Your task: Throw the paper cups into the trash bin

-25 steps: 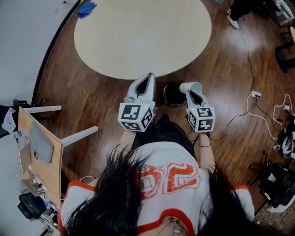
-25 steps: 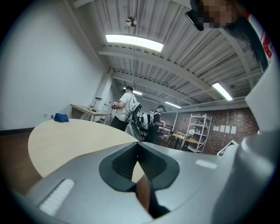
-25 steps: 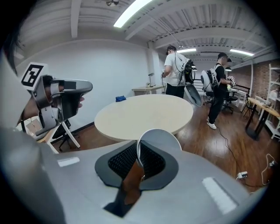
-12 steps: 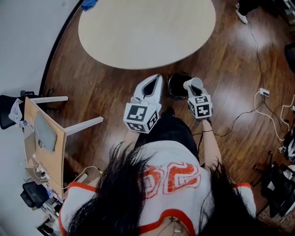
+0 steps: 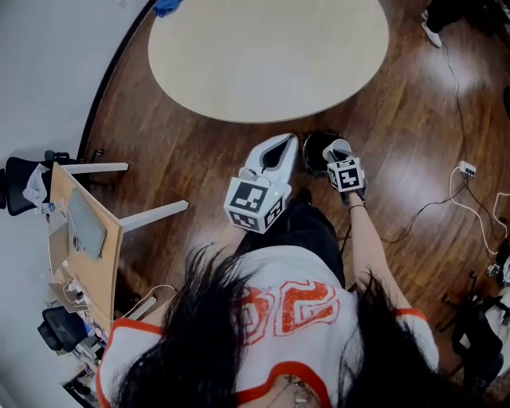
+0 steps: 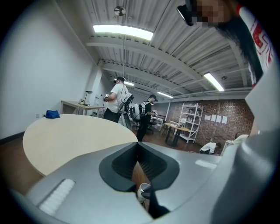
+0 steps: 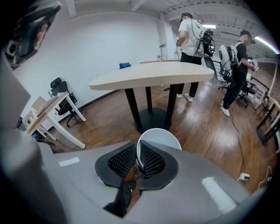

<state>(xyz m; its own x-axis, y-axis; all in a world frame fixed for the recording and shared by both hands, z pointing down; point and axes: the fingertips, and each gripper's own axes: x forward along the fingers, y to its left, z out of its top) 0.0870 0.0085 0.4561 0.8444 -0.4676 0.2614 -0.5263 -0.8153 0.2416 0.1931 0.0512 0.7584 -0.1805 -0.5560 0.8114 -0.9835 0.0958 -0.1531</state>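
Observation:
A white paper cup (image 5: 337, 149) lies on its side in my right gripper (image 5: 335, 157), just over the open black trash bin (image 5: 317, 154) on the floor by the table's edge. In the right gripper view the cup's rim (image 7: 158, 139) is pinched between the two dark pads, so that gripper (image 7: 138, 154) is shut on it. My left gripper (image 5: 276, 153) hangs to the left of the bin, apart from it. Its jaws meet at the tip in the left gripper view (image 6: 138, 145), with nothing between them.
A round pale table (image 5: 267, 56) fills the far side, a blue cloth (image 5: 167, 6) at its rim; its black pedestal (image 7: 151, 116) stands ahead of the cup. A small wooden desk (image 5: 84, 239) stands left. Cables (image 5: 462, 171) trail right. Two people (image 7: 192, 35) stand beyond.
My right gripper has sunk with the cup down to the bin's mouth. The left gripper has shifted only a little.

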